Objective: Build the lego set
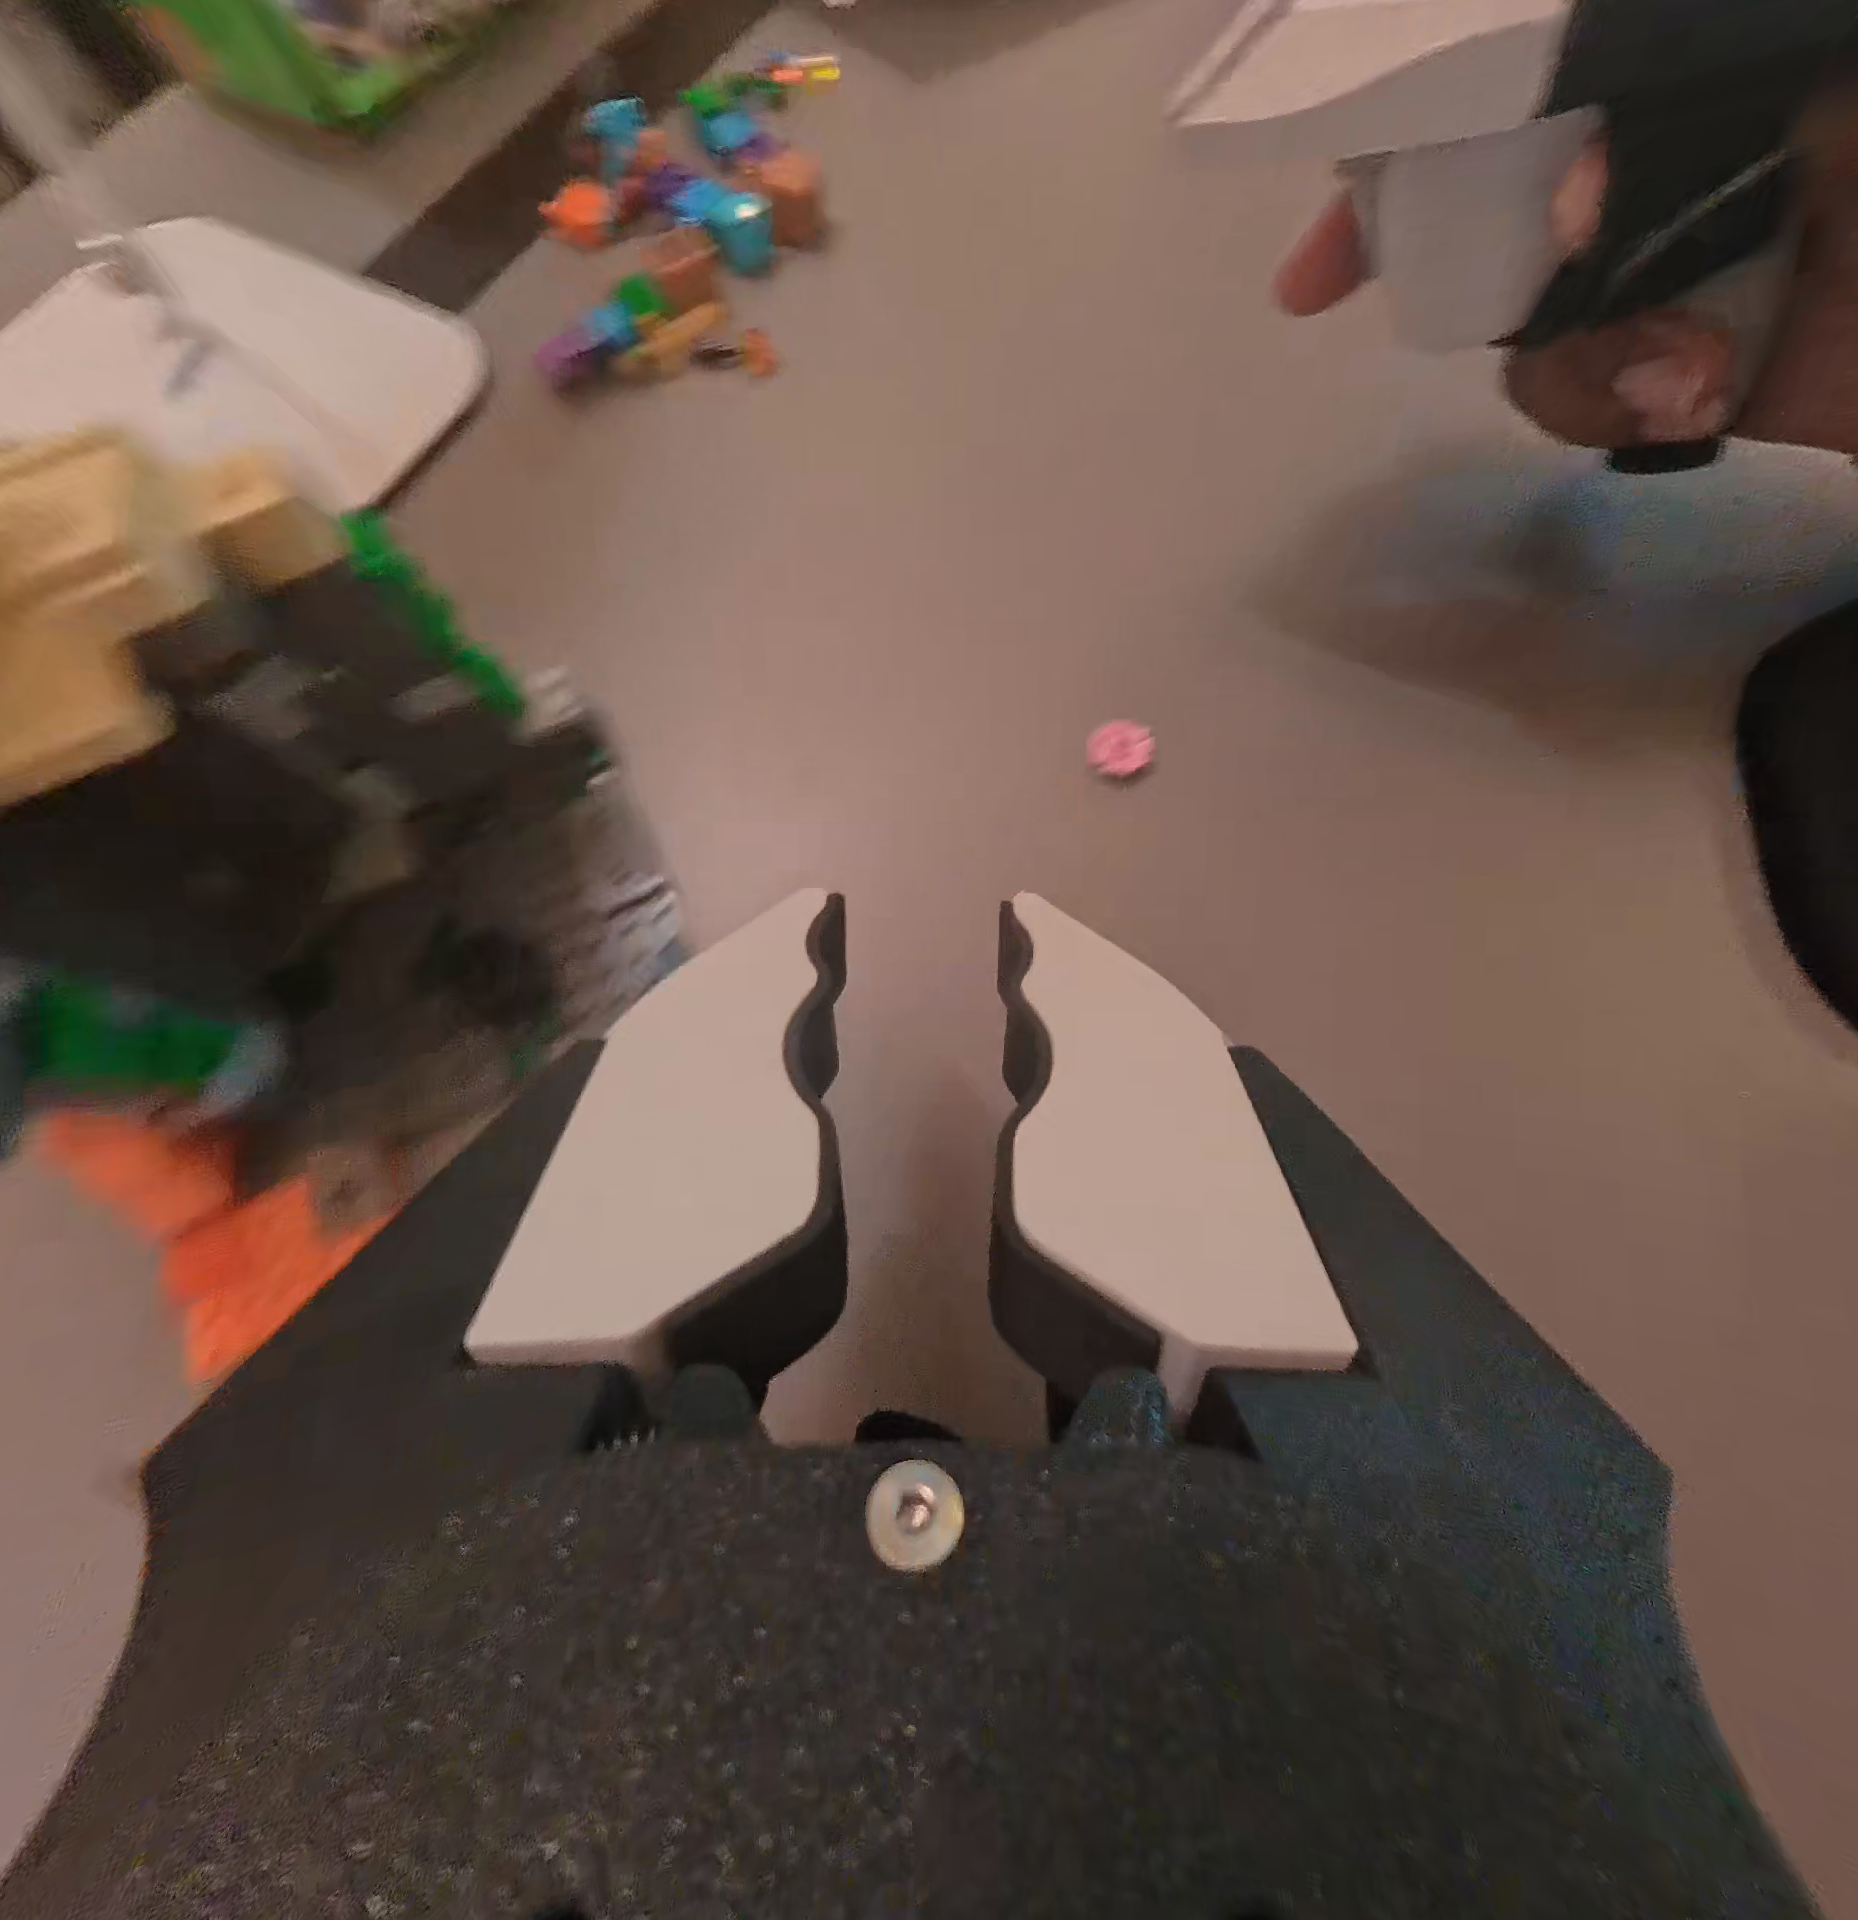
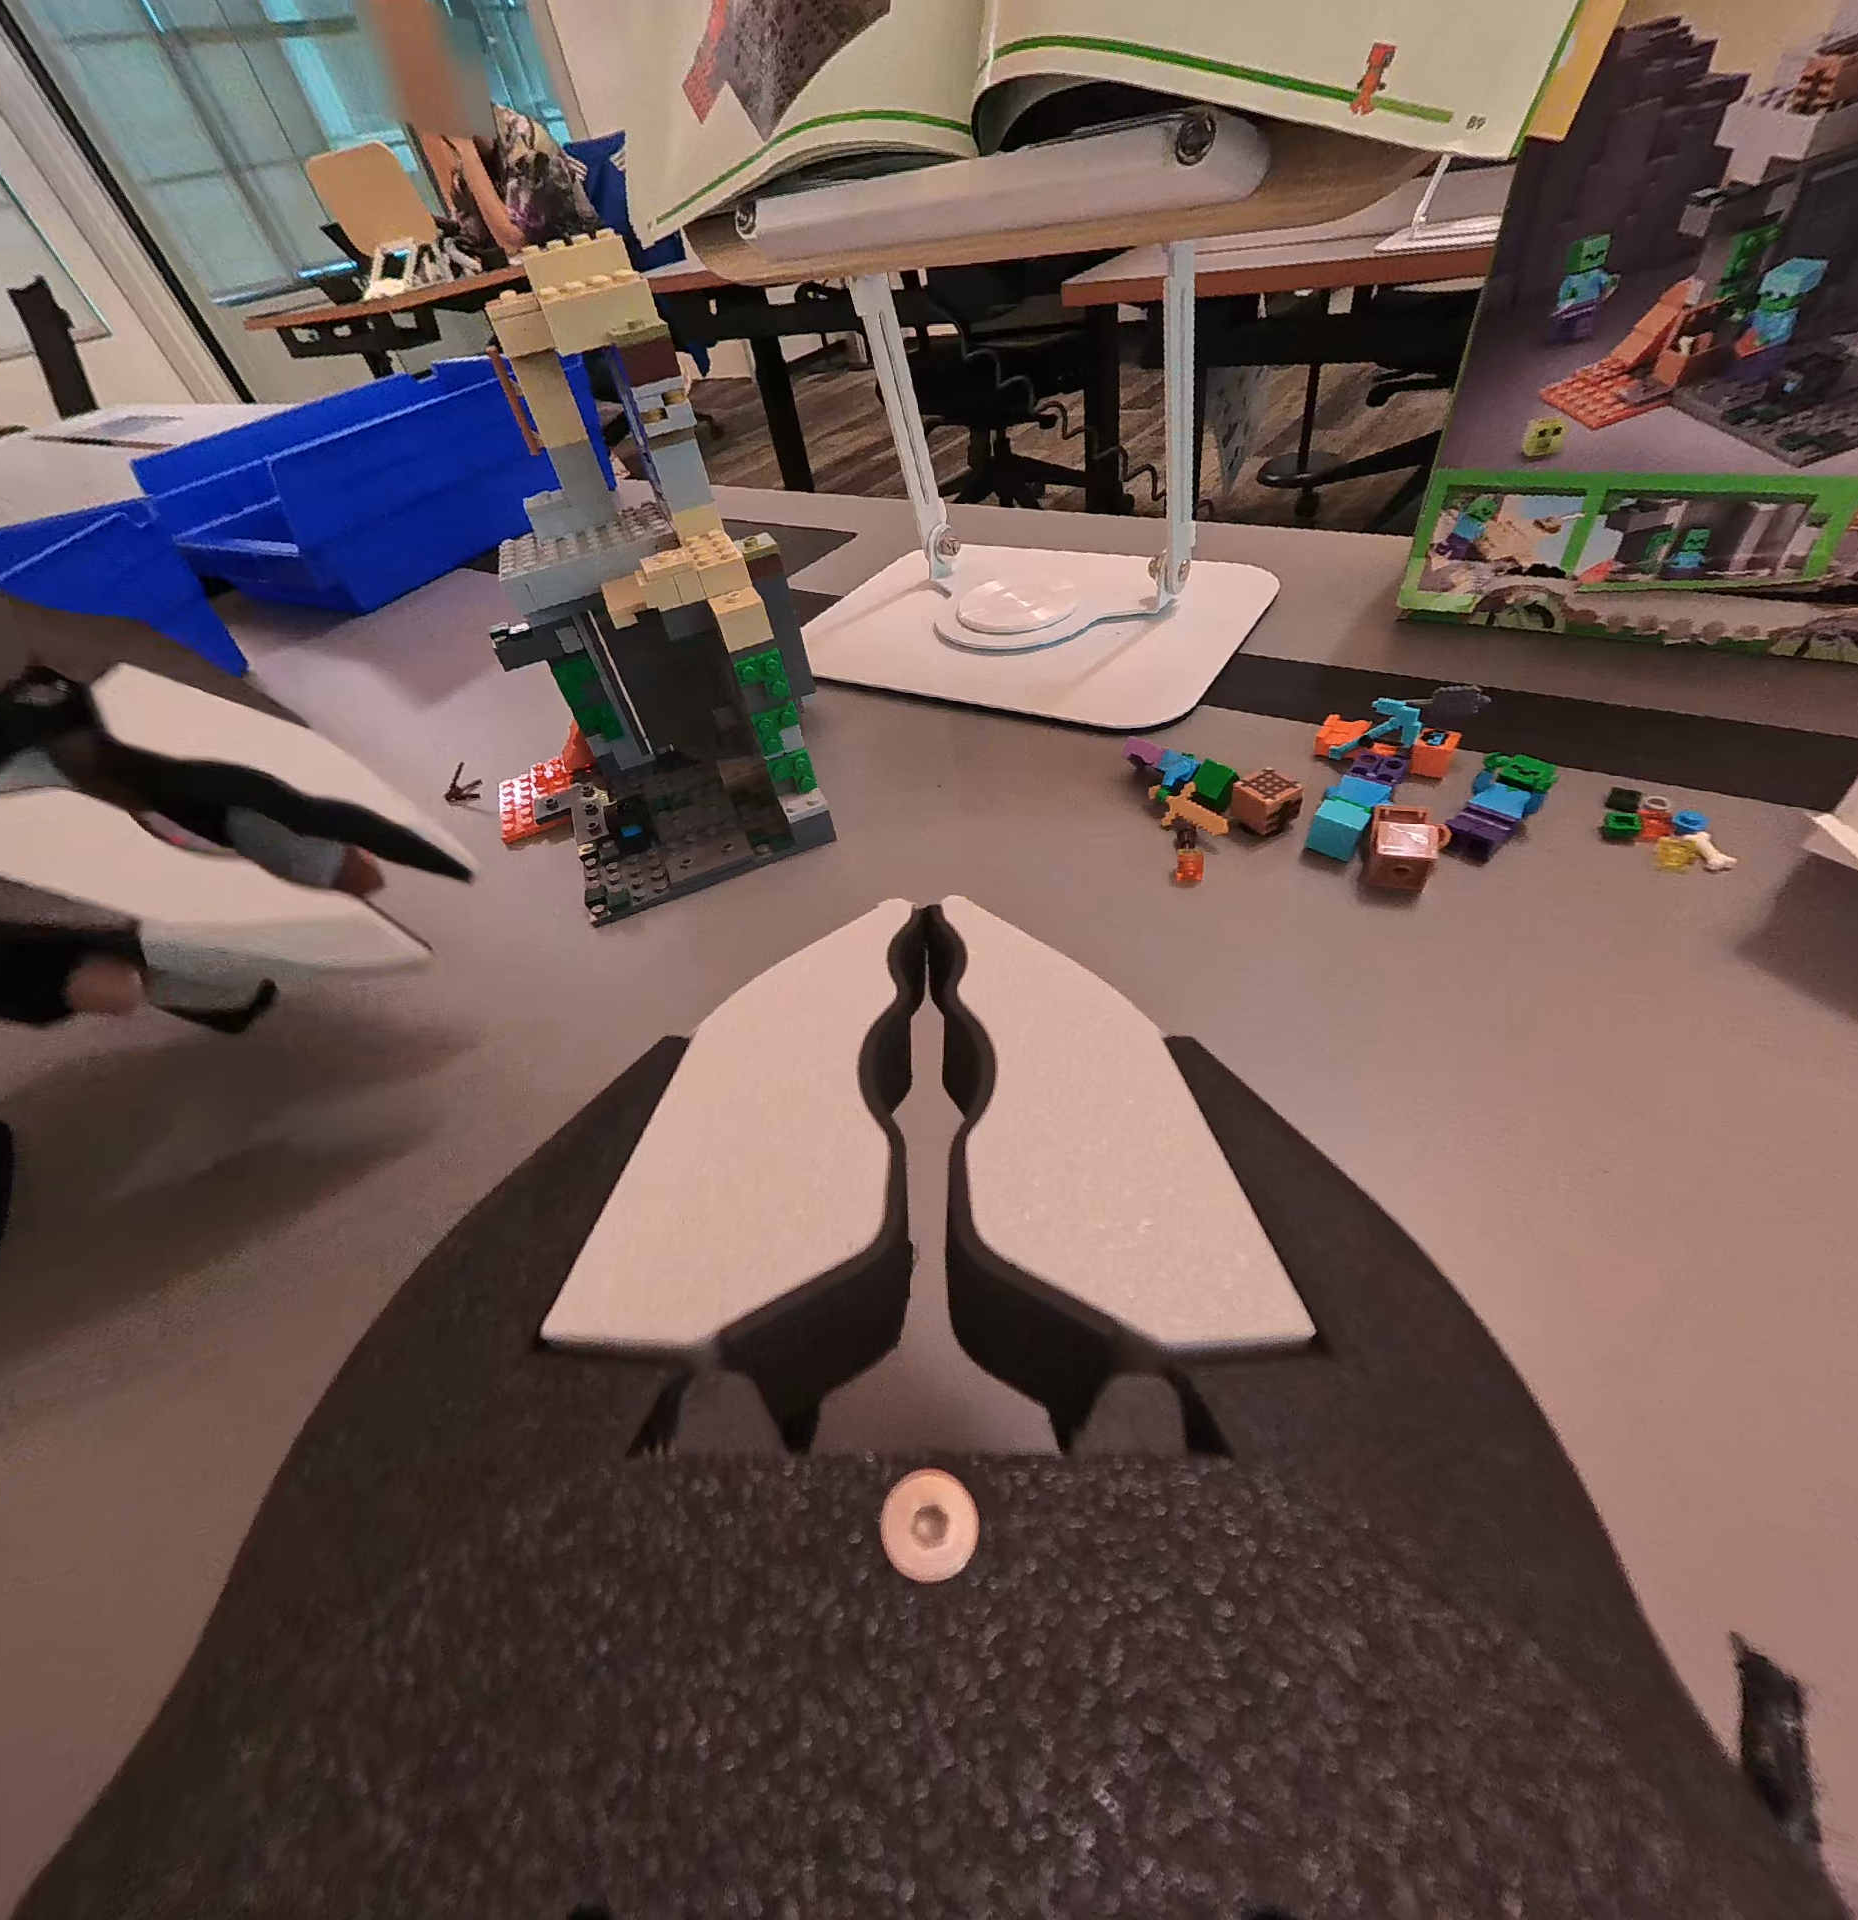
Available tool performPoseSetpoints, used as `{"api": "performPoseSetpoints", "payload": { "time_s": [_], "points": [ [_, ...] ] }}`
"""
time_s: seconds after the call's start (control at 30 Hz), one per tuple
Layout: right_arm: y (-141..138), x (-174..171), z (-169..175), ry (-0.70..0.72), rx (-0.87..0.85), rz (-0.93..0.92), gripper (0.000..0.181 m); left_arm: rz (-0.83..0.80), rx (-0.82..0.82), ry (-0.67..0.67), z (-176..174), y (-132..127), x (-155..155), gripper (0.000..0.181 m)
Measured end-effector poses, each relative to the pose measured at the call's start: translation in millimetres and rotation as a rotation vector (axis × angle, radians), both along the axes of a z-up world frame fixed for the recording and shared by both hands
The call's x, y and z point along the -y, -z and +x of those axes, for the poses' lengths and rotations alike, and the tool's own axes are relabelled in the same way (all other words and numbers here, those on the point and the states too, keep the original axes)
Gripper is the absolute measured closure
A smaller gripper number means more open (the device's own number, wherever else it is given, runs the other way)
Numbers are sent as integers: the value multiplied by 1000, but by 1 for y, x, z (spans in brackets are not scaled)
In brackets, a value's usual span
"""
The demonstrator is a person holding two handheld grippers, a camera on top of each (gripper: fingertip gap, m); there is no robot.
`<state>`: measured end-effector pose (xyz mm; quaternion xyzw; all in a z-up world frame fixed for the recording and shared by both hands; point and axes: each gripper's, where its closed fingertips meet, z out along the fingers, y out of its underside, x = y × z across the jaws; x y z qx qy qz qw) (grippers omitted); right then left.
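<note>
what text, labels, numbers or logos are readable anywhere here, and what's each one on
I do not repeat writing from pictures, so this lists only what bears it.
Instruction booklet: a small printed number at the page's corner.
Lego box: picture panels; no lettering is legible at this size.
Lego build and loose pieces: no writing visible.
Left wrist view: too blurred to read anything.

White stand (image 2: pixel 1039 634) sitting on grey table (image 2: pixel 1424 1091) | blue bins (image 2: pixel 312 499) lying behind | office chairs (image 2: pixel 998 364) standing beyond.
</note>
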<state>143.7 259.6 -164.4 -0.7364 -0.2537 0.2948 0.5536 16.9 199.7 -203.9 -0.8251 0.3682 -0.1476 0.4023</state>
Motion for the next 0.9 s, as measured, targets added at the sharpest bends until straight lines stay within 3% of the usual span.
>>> {"api": "performPoseSetpoints", "payload": {
  "time_s": [0.2, 0.33, 0.5, 0.9],
  "points": [
    [2, 2, -4, -16, -3, -13, 181, -2, -36, -336, -129, -3, 8, 155],
    [5, 4, -7, -28, 0, -24, 181, -19, -126, -452, -181, 10, 18, 156],
    [18, 6, -15, -53, 33, -50, 181, -108, -115, -423, -185, 27, 28, 157],
    [16, 8, -15, -60, 20, -52, 181, -178, -154, -362, -178, 48, 25, 169]
  ]
}}
